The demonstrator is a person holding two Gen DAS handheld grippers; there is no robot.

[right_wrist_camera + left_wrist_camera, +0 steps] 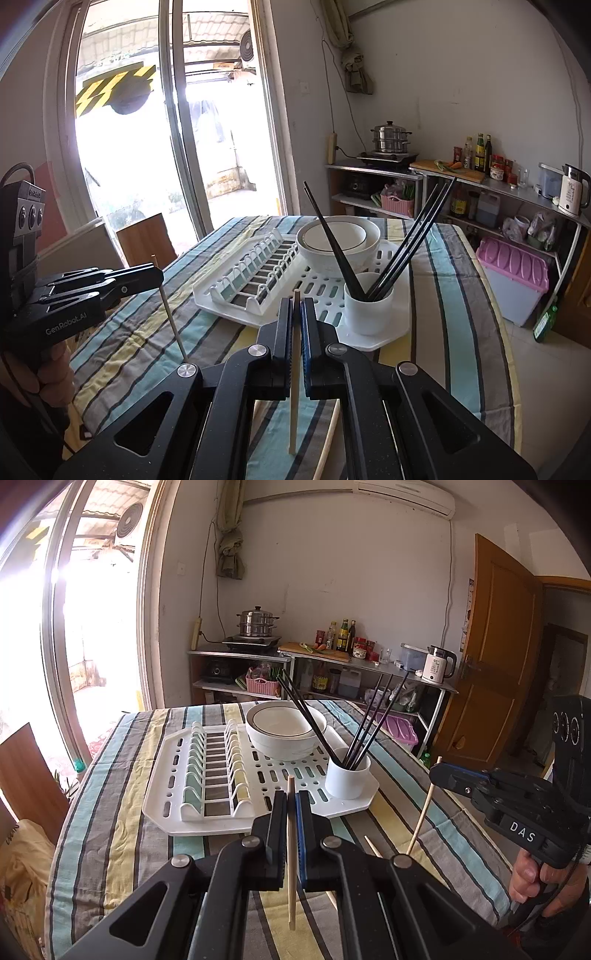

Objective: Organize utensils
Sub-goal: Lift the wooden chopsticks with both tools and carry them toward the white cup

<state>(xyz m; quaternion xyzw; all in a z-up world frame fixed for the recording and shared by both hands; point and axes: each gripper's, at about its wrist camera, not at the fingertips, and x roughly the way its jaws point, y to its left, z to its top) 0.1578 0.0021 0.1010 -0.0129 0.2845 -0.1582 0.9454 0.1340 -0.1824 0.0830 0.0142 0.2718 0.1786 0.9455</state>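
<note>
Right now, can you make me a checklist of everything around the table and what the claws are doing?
Surface: striped tablecloth over the table.
Job's things: white cup holding black chopsticks; white drying rack; stacked bowls; one loose wooden chopstick on the cloth.
Clutter: nothing seen.
Claws: left claw shut on a wooden chopstick; right claw shut on another wooden chopstick.
Cables: wall cord to the stove.
Surroundings: shelves with bottles, kettle, steamer pot, glass door.

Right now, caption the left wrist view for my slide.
Both grippers, left and right, each lift one wooden chopstick before the cup.
</note>
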